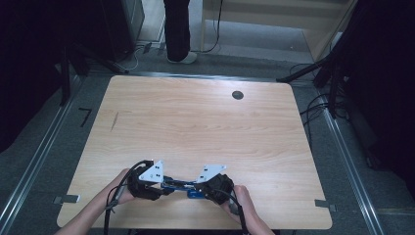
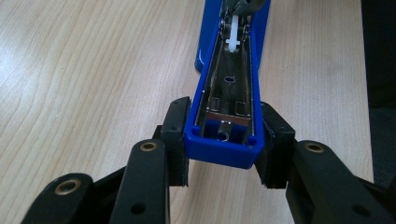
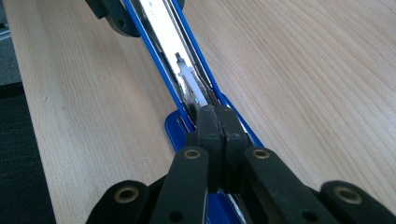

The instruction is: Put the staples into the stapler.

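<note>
A blue stapler (image 1: 178, 185) lies swung open near the table's front edge, between my two grippers. In the left gripper view its blue channel arm (image 2: 229, 88) runs away from me, with a white plastic pusher (image 2: 233, 41) far up inside. My left gripper (image 2: 223, 142) is shut on the near end of that arm, a pad pressed against each side. My right gripper (image 3: 215, 116) is shut, pads together, with its tips down in the metal track of the stapler (image 3: 159, 32) near the white pusher (image 3: 187, 74). I cannot tell if anything thin is pinched there.
The wooden table (image 1: 205, 122) has a round cable hole (image 1: 238, 95) at the far right. A person's legs (image 1: 177, 29) stand beyond the far edge. Both hands sit close to the front edge (image 1: 195, 226).
</note>
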`<state>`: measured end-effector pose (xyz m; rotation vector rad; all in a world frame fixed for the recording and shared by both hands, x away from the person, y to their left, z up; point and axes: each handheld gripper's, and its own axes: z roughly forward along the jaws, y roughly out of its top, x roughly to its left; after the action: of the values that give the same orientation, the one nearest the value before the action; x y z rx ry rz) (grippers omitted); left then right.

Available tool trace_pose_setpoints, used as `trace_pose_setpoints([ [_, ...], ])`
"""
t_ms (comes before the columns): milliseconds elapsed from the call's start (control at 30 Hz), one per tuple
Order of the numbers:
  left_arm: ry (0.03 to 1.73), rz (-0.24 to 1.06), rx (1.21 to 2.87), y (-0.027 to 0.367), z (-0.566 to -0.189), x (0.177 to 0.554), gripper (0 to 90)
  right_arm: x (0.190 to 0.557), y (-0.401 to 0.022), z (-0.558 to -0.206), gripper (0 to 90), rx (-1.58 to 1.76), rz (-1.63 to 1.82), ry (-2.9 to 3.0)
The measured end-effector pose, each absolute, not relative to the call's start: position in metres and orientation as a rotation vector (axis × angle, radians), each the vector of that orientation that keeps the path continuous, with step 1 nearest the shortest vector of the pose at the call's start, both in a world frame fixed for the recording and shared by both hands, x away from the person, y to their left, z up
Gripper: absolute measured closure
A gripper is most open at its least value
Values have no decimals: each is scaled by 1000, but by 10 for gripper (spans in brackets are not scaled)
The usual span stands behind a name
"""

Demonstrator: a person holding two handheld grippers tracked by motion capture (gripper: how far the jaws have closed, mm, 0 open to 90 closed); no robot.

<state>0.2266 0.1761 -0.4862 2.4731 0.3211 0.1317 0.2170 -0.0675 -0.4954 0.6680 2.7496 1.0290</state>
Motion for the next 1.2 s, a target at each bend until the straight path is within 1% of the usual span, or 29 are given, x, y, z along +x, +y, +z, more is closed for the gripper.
trace_pose_setpoints([
  [233,329,135,2435,174,-485,226,629,217,-67,-495,900,666,1023,2755],
  [300,338,115,2401,172,-484,226,648,217,-67,-495,900,664,1020,2754],
  [367,320,150,2409,167,-481,225,669,217,-67,-495,900,662,1020,2754],
  [400,328,183,2408,164,-481,224,695,217,-67,-495,900,663,1019,2757],
  [433,341,190,2402,162,-481,225,696,217,-67,-495,900,661,1014,2759],
  [500,352,207,2395,160,-482,227,682,217,-69,-494,900,665,1023,2759],
  [833,333,153,2376,144,-488,228,605,217,-74,-494,900,683,1023,2753],
  [933,336,150,2344,135,-492,227,585,219,-77,-494,900,692,1018,2748],
  [1067,328,165,2364,122,-496,226,574,222,-82,-496,900,731,1047,2738],
  [1133,328,156,2372,120,-498,225,588,222,-81,-496,900,735,1046,2736],
  [1200,336,188,2390,117,-501,224,618,221,-81,-495,900,719,1029,2738],
])
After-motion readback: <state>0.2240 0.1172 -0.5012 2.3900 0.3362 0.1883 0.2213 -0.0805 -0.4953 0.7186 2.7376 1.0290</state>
